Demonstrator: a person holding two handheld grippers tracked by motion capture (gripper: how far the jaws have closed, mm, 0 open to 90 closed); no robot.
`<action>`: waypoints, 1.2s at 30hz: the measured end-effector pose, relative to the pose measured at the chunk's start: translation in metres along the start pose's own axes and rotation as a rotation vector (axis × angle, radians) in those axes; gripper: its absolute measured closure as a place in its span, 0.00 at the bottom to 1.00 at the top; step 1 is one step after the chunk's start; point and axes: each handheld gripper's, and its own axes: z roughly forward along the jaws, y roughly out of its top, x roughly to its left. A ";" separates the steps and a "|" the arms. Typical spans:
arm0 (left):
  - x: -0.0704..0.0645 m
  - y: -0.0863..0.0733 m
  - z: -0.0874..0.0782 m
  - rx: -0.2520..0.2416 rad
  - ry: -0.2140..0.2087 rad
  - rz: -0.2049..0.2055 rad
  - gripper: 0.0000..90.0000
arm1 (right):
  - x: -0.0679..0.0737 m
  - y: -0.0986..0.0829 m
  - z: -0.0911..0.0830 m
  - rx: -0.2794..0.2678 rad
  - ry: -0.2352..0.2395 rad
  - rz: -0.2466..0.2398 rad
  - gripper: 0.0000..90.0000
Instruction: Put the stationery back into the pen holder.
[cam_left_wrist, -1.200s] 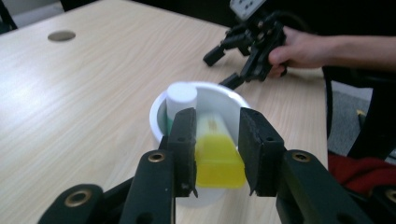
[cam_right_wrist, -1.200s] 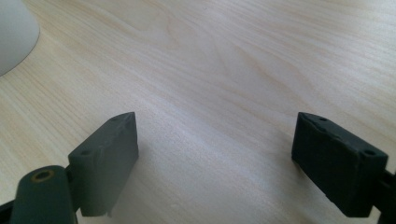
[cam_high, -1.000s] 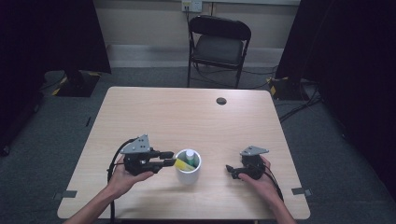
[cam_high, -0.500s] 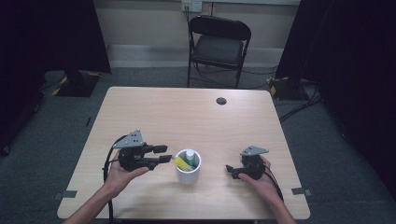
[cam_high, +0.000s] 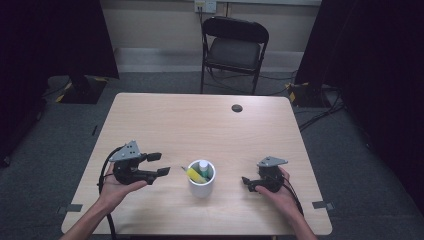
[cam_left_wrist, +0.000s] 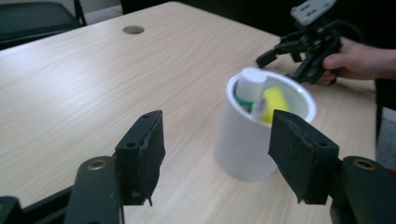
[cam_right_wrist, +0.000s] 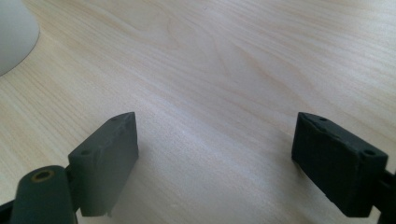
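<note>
White cup (cam_high: 202, 185) stands upright on the wooden table (cam_high: 200, 125), near the front edge, about midway between the two grippers. Inside the cup: a yellow item (cam_high: 194, 174) leaning toward the cup's left rim, and a white-capped bottle with a green label (cam_high: 204, 168) just beside it, both sticking up past the rim. In the left gripper view the white cap (cam_left_wrist: 252, 80) and the yellow item (cam_left_wrist: 273, 99) touch each other inside the cup (cam_left_wrist: 247, 140).

Left gripper (cam_high: 157, 164) is left of the cup, held in the person's left hand (cam_high: 116, 189), jaws pointing at the cup, wide open, holding nothing, clear of the cup.

Right gripper (cam_high: 246, 182) is right of the cup, in the right hand (cam_high: 278, 195), low over the table, jaws pointing toward the cup, spread wide with bare tabletop between them, holding nothing. The cup's edge (cam_right_wrist: 14, 32) shows at upper left in the right gripper view.

Beyond the cup: dark round grommet (cam_high: 237, 108) near the far edge; black folding chair (cam_high: 234, 47) behind the table.
</note>
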 end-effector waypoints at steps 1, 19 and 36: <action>0.002 -0.003 0.000 0.011 0.007 -0.004 0.38 | 0.000 0.000 0.000 0.000 0.001 0.000 0.15; 0.048 -0.052 0.014 0.200 0.177 -0.118 0.21 | 0.000 0.000 0.000 0.000 0.000 0.000 0.15; 0.069 -0.088 0.027 0.292 0.289 -0.092 0.01 | 0.000 0.000 0.000 0.000 0.000 0.000 0.15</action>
